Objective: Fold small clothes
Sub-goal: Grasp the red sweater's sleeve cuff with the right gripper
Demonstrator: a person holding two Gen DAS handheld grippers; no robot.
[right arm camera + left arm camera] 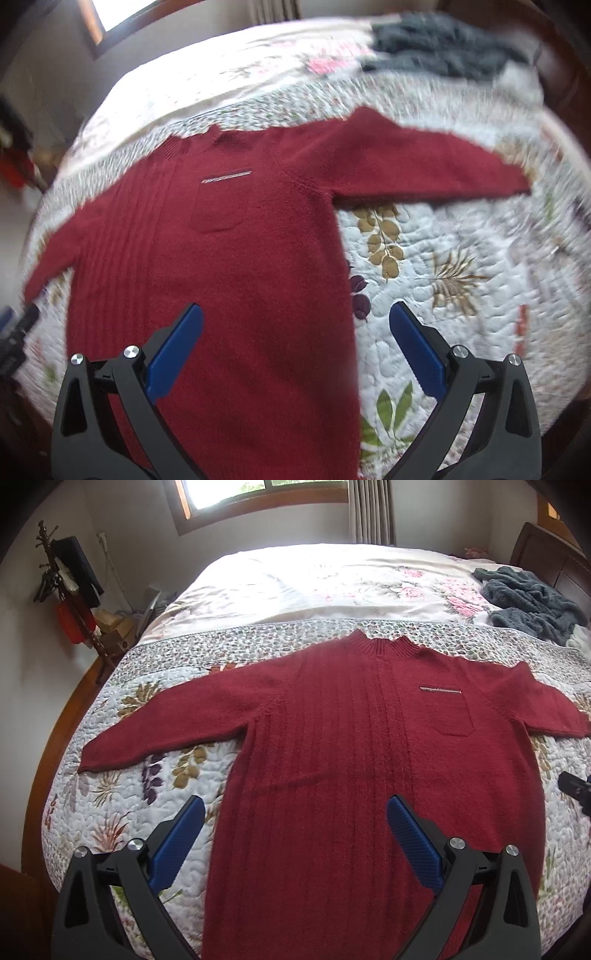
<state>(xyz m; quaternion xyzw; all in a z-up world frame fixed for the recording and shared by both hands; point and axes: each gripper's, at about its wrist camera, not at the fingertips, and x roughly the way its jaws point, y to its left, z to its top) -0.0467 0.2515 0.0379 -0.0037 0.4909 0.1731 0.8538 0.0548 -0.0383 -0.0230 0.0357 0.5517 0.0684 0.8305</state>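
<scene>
Over the red sweater [369, 757], near its hem end: left gripper [295, 812] hung w/ jaws wide apart, nothing between them, one blue finger [177, 845] off the knit over the quilt [122, 805], the other above the ribbed front. Right gripper [295, 321] likewise spread, empty, straddling the sweater's opposite side edge; one pad over the knit, one over bare quilt. Right view smeared w/ blur, so fine detail there not readable.

Sweater lay flat, front up, on the quilt; collar [384, 642] at the far end from the grippers, both sleeves [166, 723] out sideways, chest pocket [454, 716] beside the ribbing. Grey fleecy heap [532, 602] well beyond the collar, off to one side. No fold made yet, by the look of it.

Risks, as judged from here:
- Fuzzy, thickish knit: could've pinched only the top layer at the side edge, so the back layer stays behind and the fold comes out lopsided.
- Pad over the quilt could've grabbed quilt along w/ the sweater, dragging the bedding and shifting the whole garment.
- Uneven lift betw. the 2 grippers: body skews, sleeves trail and bunch underneath.
- Sleeve nearest the quilt's edge could've slid over the bed side if tugged that way.
- Fast approach on the right, if the blur meant speed, makes a missed edge more likely.
</scene>
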